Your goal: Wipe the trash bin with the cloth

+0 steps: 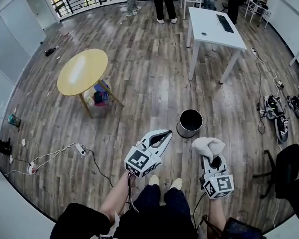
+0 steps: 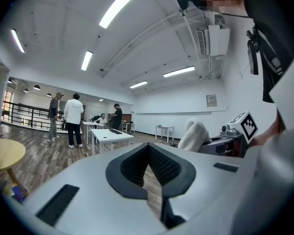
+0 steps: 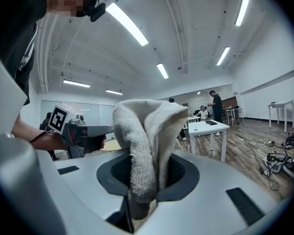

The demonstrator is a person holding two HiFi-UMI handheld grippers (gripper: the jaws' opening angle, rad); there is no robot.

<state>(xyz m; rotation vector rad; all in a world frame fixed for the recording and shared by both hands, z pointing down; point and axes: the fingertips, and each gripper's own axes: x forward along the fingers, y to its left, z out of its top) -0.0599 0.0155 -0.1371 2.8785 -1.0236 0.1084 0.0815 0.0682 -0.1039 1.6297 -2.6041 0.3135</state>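
Right gripper (image 1: 213,159): clamping a bunched white cloth (image 1: 207,146), hovering near the black trash bin (image 1: 190,123). Left gripper (image 1: 165,133): hanging empty (jaws tip to tip), also near the bin.

Silver trash bin (image 1: 190,123) stands upright, open-topped; folded white cloth (image 1: 208,146) is pinched in the right tongs (image 3: 146,190).

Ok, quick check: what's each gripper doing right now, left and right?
Left gripper: closed, tips together, holding nothing.
Right gripper: closed on the cloth.
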